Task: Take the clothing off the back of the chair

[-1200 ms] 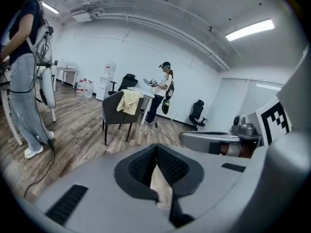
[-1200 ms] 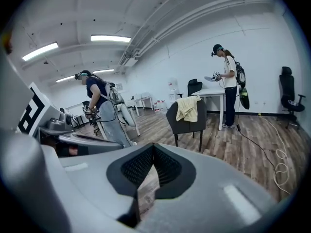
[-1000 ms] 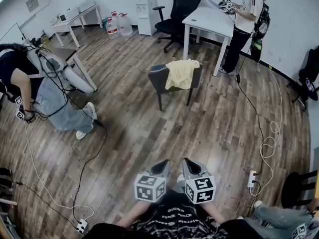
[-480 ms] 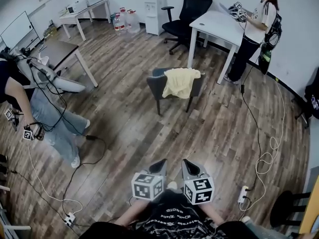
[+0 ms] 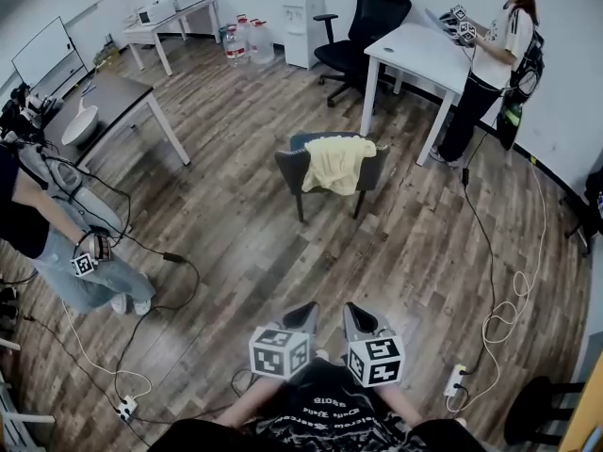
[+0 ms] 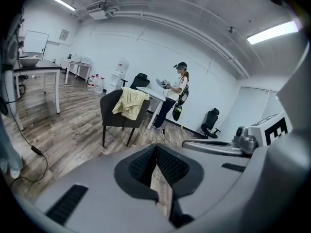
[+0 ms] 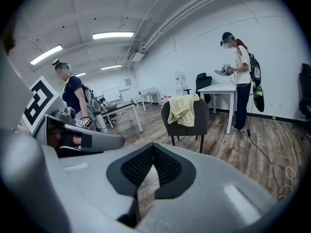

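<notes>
My left gripper (image 5: 304, 315) and right gripper (image 5: 355, 314) are closed, empty. Yellow clothing (image 5: 337, 163) drapes the chair (image 5: 290, 164) well ahead. My shirt lettering (image 5: 330, 411) seems illegible.

- Hiding the middle of the chair (image 5: 292, 166) back under the yellow clothing (image 5: 334, 163).
- Cutting off the left person (image 5: 42, 234) at the left edge.
- Blurring the face of the far-right person (image 5: 490, 59).

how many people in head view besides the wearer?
2. The person in jeans is at the left edge, near the dark table. The person in a white shirt stands at the white table, top right. Others may be outside the frame.
</notes>
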Action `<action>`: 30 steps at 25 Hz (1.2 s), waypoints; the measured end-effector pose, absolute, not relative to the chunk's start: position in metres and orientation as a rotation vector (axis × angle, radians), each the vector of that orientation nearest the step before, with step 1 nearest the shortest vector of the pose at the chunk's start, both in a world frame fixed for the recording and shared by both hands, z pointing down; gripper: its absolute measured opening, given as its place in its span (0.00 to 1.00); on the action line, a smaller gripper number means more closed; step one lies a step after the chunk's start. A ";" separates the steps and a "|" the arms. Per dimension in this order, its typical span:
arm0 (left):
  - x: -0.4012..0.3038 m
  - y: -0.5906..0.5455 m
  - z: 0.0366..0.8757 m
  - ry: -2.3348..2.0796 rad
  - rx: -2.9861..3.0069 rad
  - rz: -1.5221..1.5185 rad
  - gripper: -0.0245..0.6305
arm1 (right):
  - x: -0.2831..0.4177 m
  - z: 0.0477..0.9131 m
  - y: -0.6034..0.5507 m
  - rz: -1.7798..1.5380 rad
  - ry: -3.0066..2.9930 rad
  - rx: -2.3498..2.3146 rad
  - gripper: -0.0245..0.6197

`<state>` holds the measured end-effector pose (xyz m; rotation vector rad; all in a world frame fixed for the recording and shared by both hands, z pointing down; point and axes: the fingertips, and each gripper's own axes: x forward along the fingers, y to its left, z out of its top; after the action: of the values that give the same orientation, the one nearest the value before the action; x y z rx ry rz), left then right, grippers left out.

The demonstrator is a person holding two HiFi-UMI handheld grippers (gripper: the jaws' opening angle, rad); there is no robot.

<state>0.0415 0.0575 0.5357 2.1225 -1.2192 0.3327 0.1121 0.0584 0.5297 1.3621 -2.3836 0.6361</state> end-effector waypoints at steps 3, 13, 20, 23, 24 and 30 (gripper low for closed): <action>0.046 0.057 0.534 -1.219 2.121 0.341 0.05 | 0.115 0.531 0.059 0.648 -2.384 1.360 0.04; 0.063 0.039 0.539 -1.164 2.185 0.414 0.05 | 0.138 0.535 0.046 0.710 -2.359 1.460 0.04; 0.072 0.022 0.546 -1.113 2.211 0.450 0.05 | 0.146 0.541 0.032 0.732 -2.317 1.507 0.04; 0.067 0.008 0.550 -1.117 2.196 0.443 0.05 | 0.143 0.546 0.019 0.743 -2.305 1.503 0.04; 0.065 0.001 0.551 -1.118 2.192 0.439 0.05 | 0.142 0.547 0.013 0.740 -2.303 1.502 0.04; 0.057 -0.042 0.547 -1.097 2.191 0.422 0.05 | 0.132 0.541 -0.028 0.728 -2.294 1.514 0.04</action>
<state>0.0566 -0.0425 0.5468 2.1911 -1.0971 0.4218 0.1325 -0.0278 0.5412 1.5145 -2.2939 0.7277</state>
